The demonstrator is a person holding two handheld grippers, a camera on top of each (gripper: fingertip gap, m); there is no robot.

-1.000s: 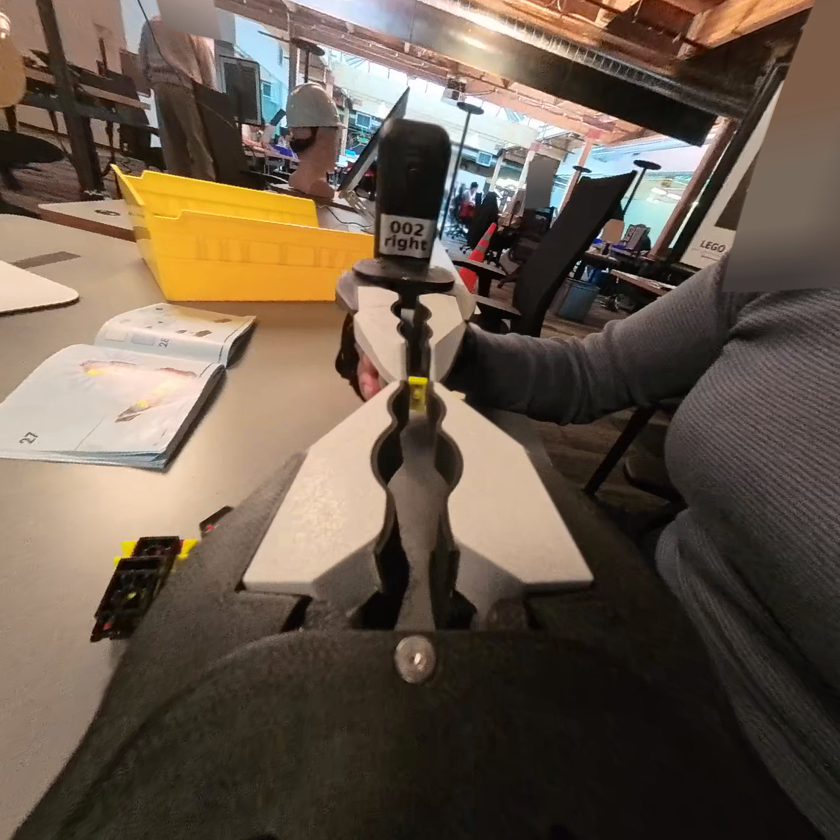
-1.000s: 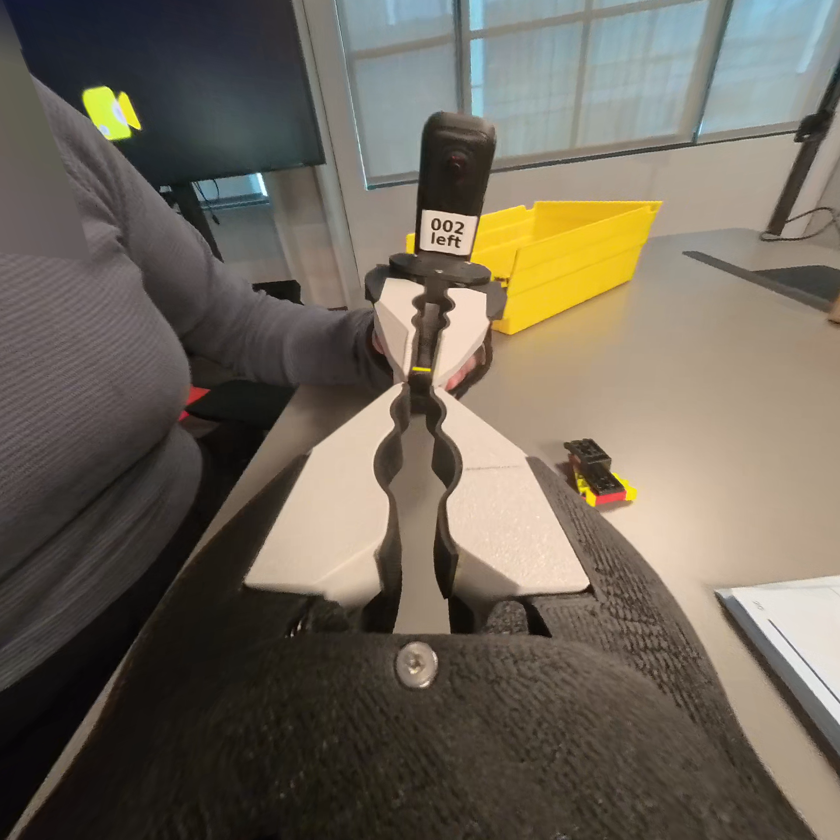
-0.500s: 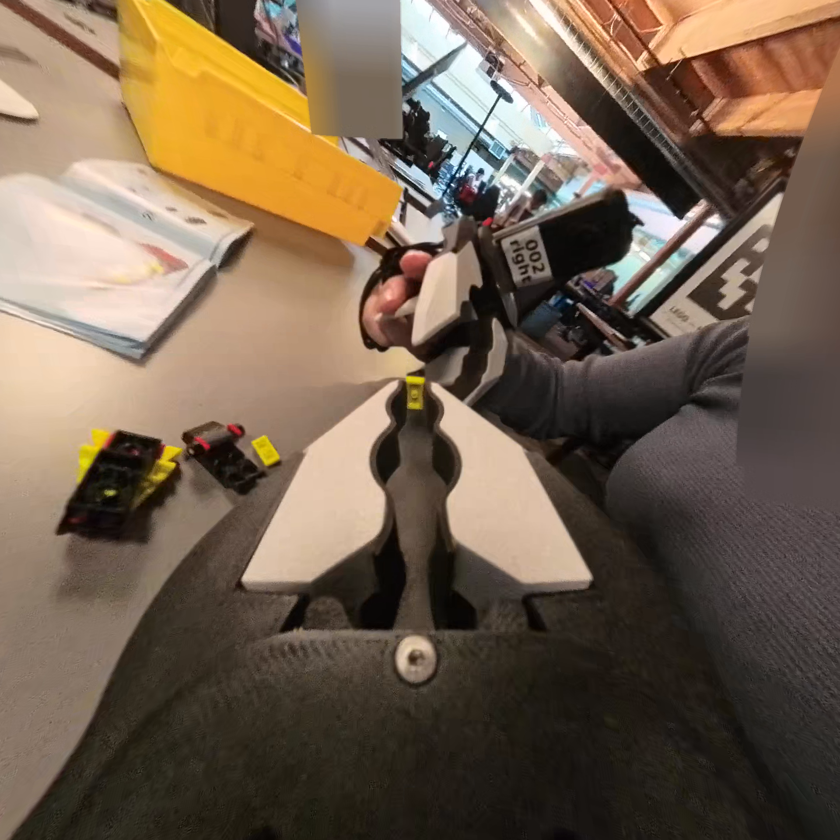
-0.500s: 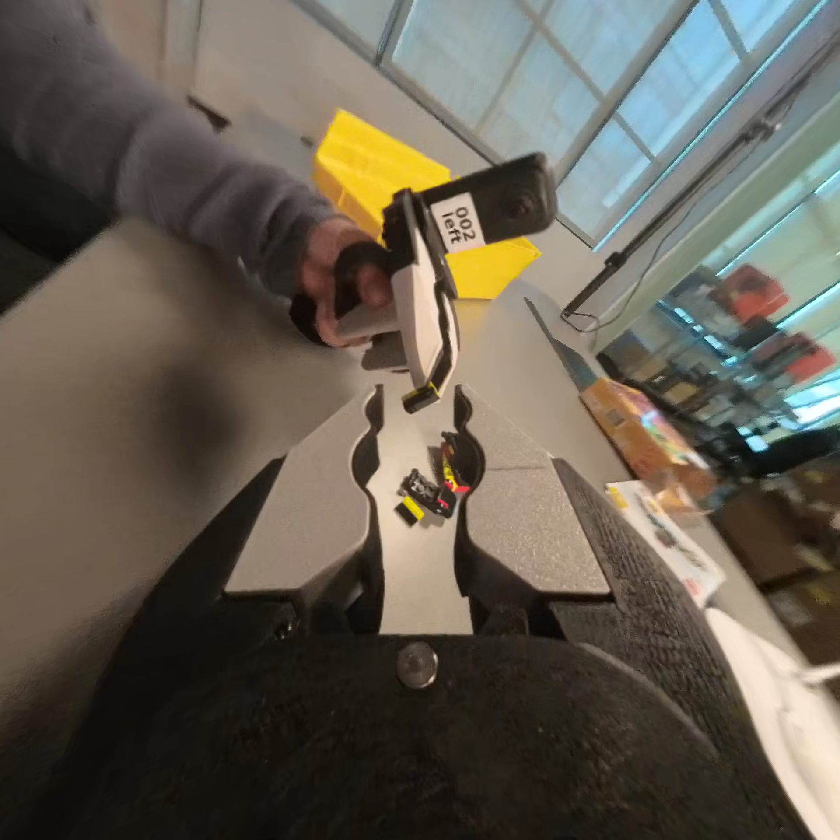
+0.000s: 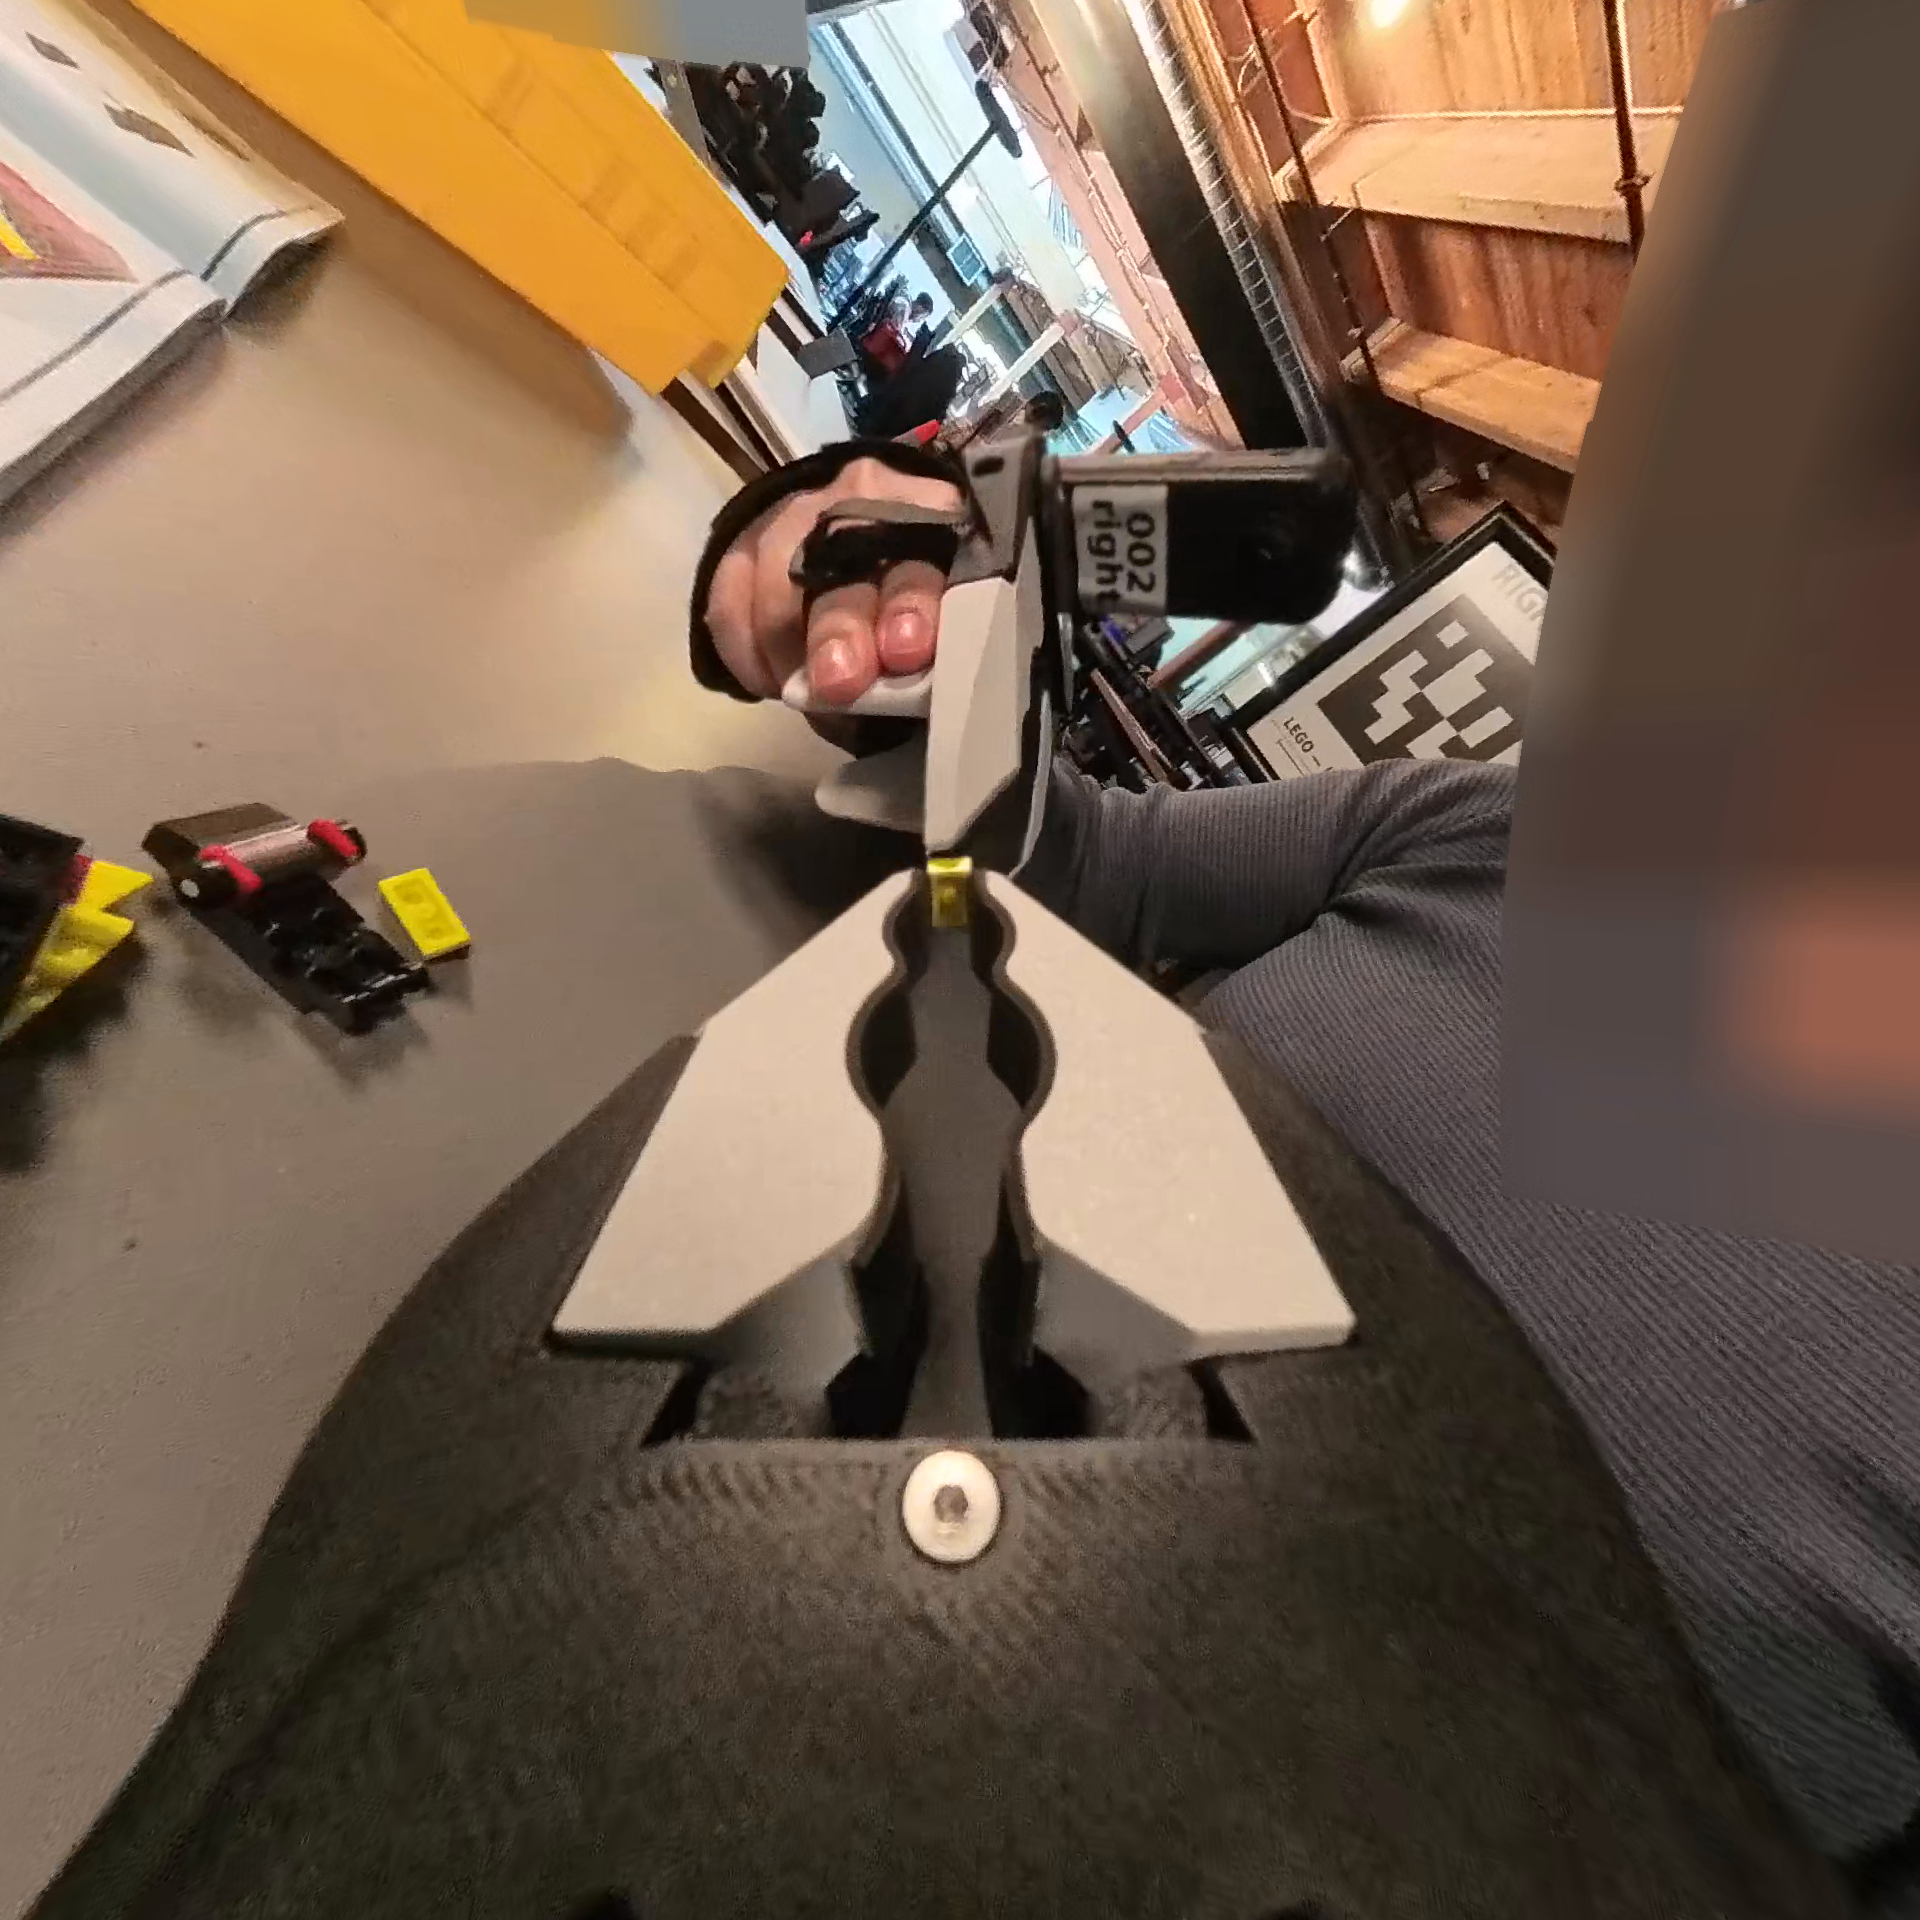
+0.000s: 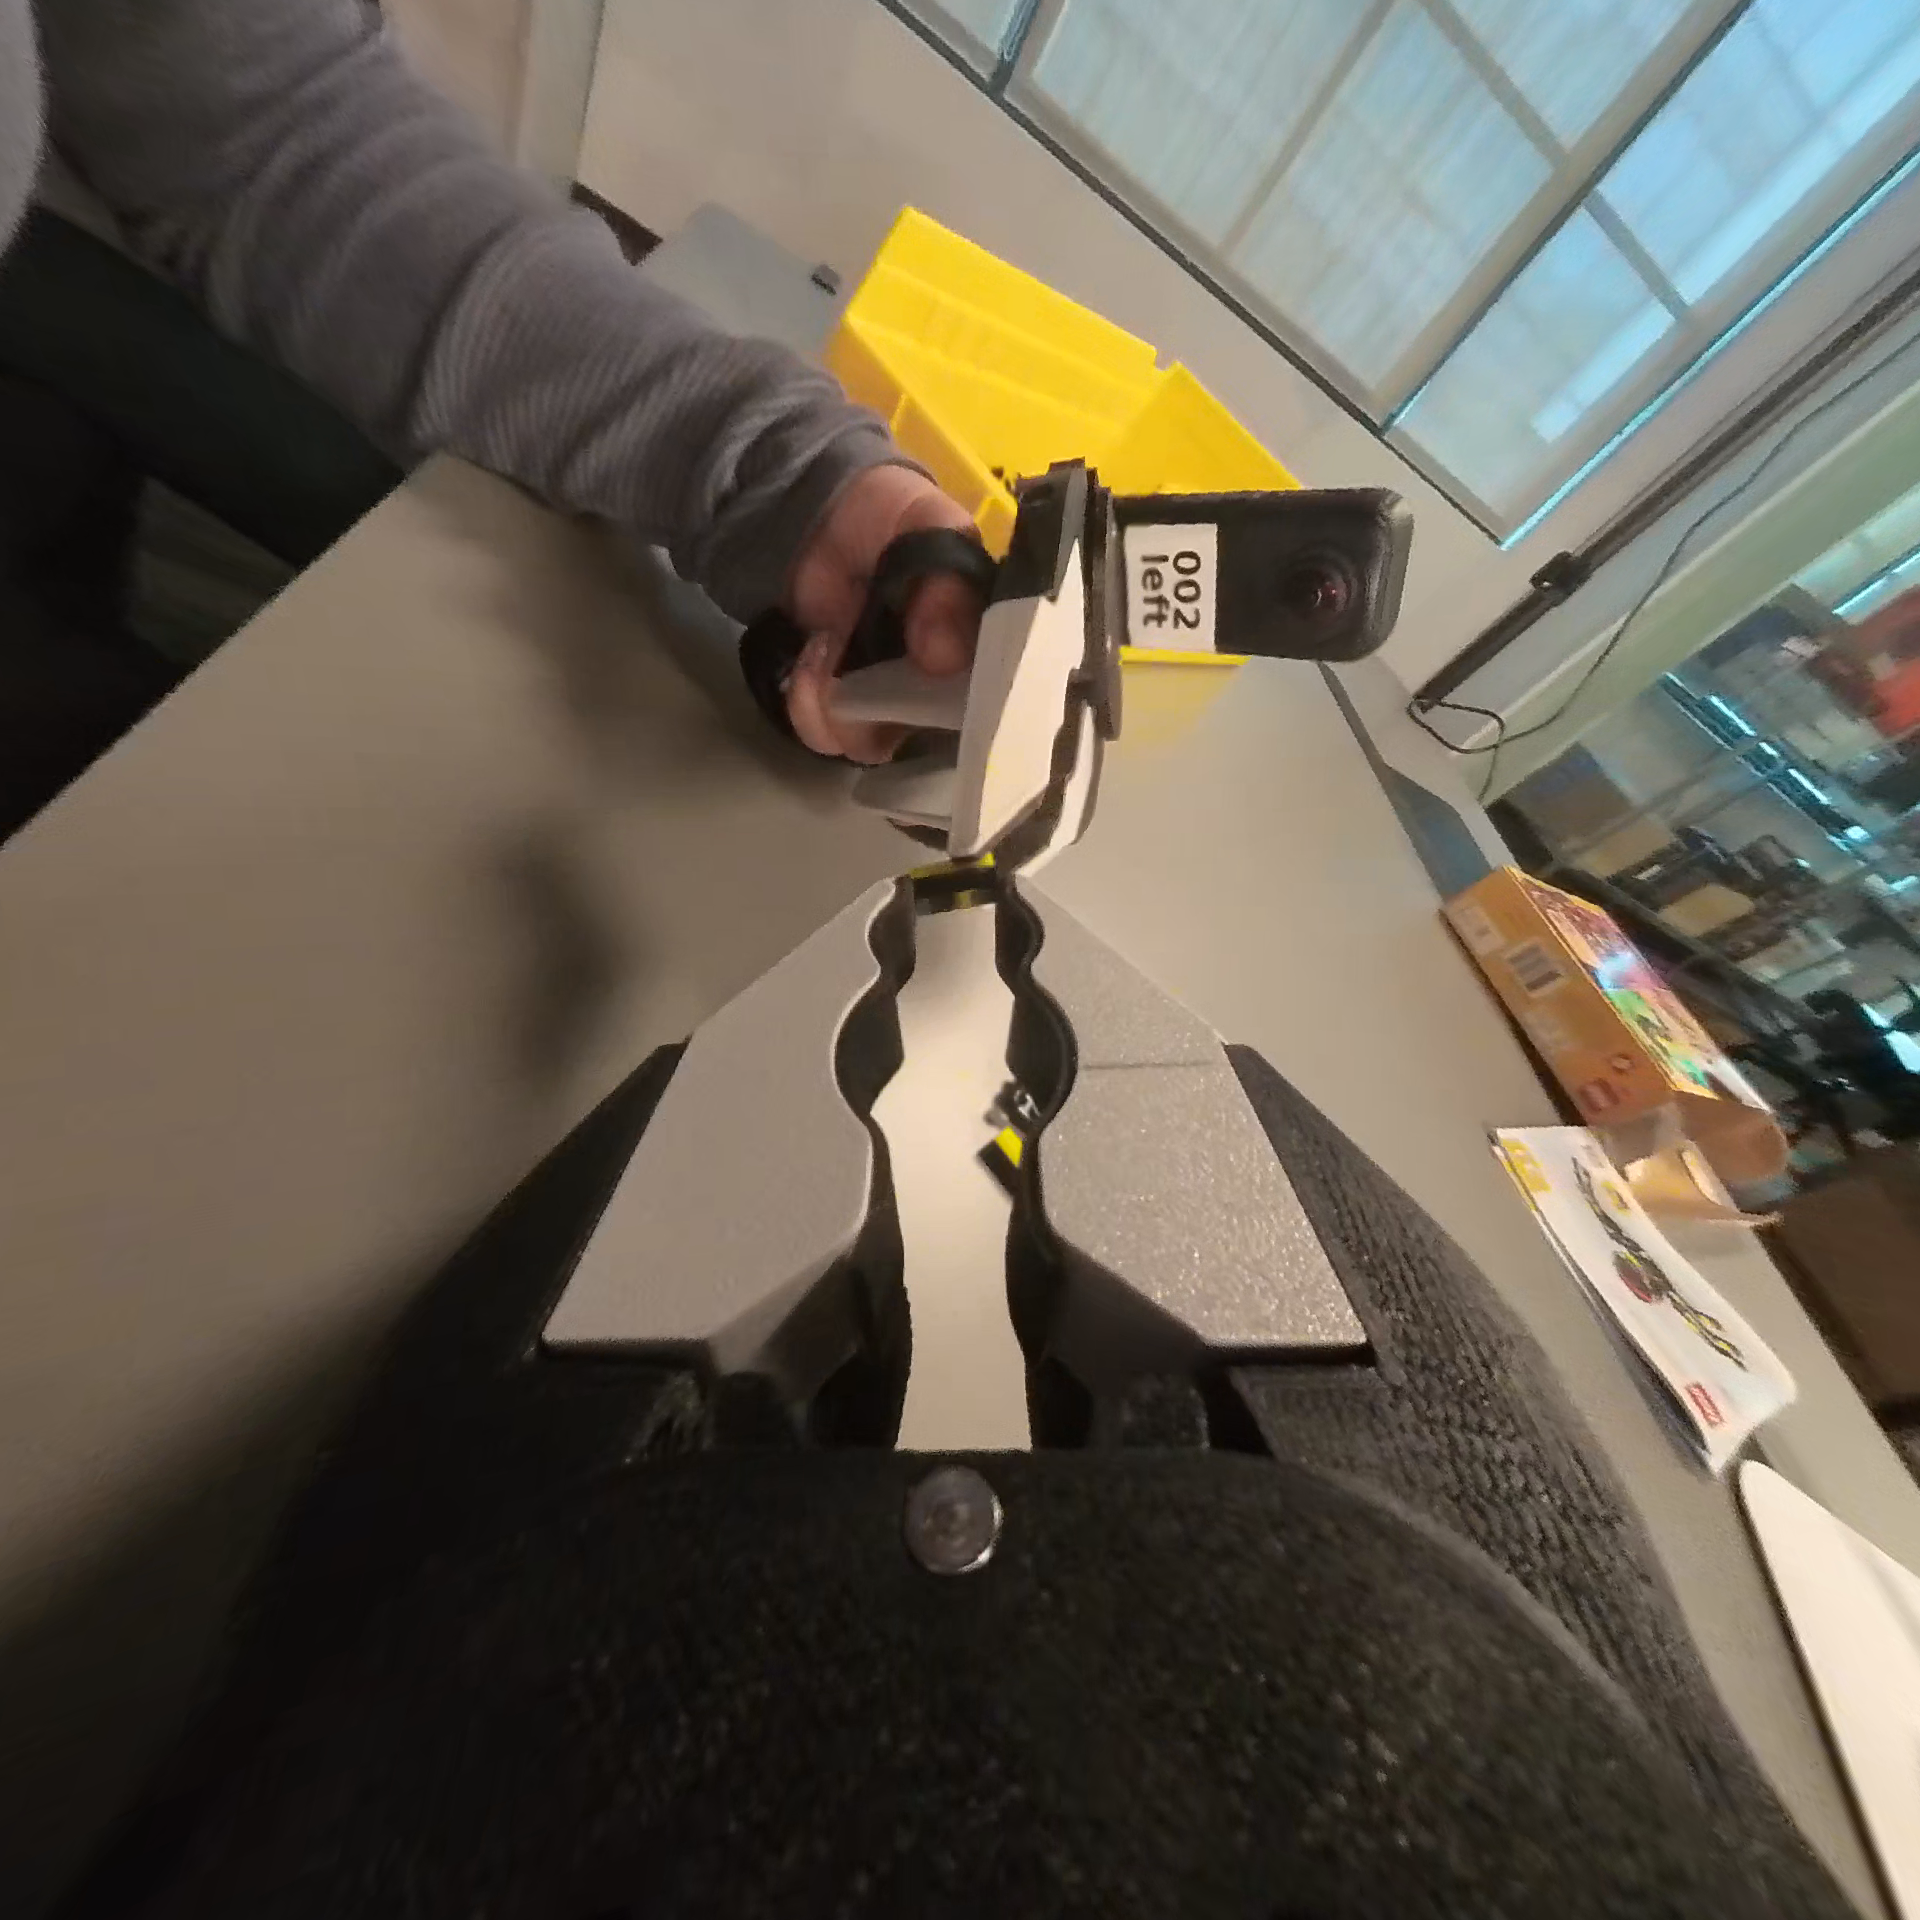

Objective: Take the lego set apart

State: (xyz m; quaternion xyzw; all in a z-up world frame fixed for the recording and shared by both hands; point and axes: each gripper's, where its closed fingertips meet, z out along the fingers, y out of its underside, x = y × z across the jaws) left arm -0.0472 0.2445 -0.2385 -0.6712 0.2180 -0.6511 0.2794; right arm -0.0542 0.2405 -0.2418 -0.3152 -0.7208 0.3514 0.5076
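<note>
Centrally, a small yellow lego piece (image 5: 948,891) is sitting pinched at the tips of the left tongs (image 5: 948,883), which are closing tightly on it above the tabletop (image 5: 312,582). Meeting it tip to tip, the right tongs (image 6: 948,891) are gripping the same piece from the opposite side, turned crosswise to the left pair.

Lying loose on the tabletop to the left: a black lego chassis (image 5: 291,914) with red pins, a flat yellow plate (image 5: 424,912) just beside it, and a black-and-yellow lego section (image 5: 52,925) running off the frame edge.

Farther out, a yellow bin (image 5: 499,156) and an open instruction booklet (image 5: 114,239) are bordering a bare stretch of tabletop. Each tool is carrying a white printed label; a boxed set (image 6: 1569,997) is resting near the far edge.
</note>
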